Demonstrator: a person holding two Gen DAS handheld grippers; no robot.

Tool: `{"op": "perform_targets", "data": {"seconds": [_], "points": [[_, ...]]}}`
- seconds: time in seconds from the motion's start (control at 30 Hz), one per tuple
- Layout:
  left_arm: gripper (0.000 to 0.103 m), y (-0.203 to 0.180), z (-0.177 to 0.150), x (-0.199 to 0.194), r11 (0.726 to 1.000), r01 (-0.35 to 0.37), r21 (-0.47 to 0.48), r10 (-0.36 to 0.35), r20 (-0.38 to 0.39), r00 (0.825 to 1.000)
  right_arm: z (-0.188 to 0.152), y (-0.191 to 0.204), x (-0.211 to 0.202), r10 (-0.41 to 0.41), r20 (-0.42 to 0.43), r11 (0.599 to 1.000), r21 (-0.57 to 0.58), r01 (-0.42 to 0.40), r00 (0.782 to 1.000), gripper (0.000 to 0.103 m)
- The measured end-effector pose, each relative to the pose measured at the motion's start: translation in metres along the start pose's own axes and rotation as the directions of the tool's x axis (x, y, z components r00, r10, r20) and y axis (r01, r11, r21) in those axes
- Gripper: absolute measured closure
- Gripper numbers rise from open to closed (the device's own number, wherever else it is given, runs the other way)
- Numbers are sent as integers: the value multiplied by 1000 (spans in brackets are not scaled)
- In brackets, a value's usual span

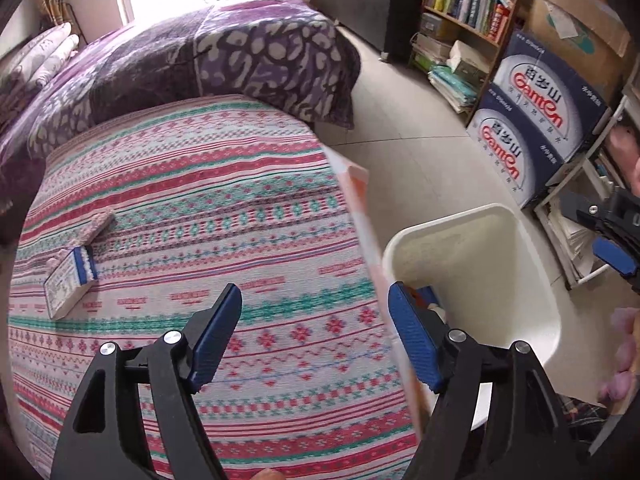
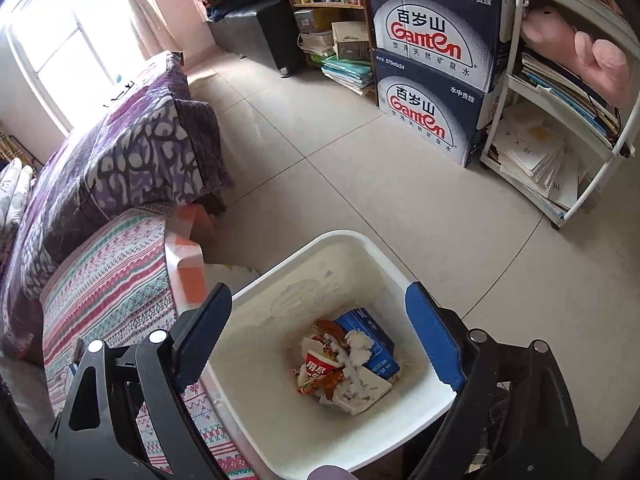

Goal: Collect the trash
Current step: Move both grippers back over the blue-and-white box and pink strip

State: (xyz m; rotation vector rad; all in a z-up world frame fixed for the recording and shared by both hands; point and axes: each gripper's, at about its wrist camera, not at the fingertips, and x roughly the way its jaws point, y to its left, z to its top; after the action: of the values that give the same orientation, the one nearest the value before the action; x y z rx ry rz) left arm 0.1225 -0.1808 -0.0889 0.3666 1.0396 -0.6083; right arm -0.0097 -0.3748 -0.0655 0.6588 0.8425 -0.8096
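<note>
Two grippers in play, both with black frames and ribbed blue pads. Biggest thing first: the bed (image 1: 200, 200), spread with a woven cloth in pink, red and teal bands, and a purple patterned blanket (image 1: 240, 60) heaped at its far end. Pale square floor tiles (image 2: 360, 168) run out to a wooden bookshelf (image 1: 468, 4) crammed with books, two stacked navy water cartons (image 2: 432, 80) and a white shelf rack (image 2: 560, 120) of papers.

Hard against the bed edge stands the white plastic bin (image 2: 400, 252), squarish with rounded corners and scuffed inner walls. Down at its bottom lies the trash (image 2: 348, 364): a blue box, a red and white wrapper, crumpled white tissue.

Right gripper (image 2: 320, 340) hangs over the bin's mouth, jaws well apart, nothing between them, the trash straight below the gap. Left gripper (image 1: 316, 328) straddles the bed edge, jaws spread and empty, one pad over the cloth, the other over the bin.

Left on the bed: a small white and blue box (image 1: 68, 280) on the cloth, well away from the left fingers, with a small pinkish scrap (image 1: 98, 224) just beyond it.
</note>
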Motion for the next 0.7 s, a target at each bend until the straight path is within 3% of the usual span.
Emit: {"op": "perform_targets", "data": {"seconds": [0.17,0.33,0.5,0.7], "points": [[24,64,-1,22,985,-171,31,172,-71,982,-10,27,6,18,-30,999,-50,-19,999,15],[23,127,3,34,944,-312,110,322,-93,942,-20,54,12,22,-53,995,-92,-27,998,14],[23,182,-2,47,922,-349,165,370,-124,921,-30,76,18,24,-63,992,-121,-32,998,14],[23,220,-7,71,908,-326,264,370,-137,919,-40,97,22,21,-64,985,-168,-31,998,14]]}}
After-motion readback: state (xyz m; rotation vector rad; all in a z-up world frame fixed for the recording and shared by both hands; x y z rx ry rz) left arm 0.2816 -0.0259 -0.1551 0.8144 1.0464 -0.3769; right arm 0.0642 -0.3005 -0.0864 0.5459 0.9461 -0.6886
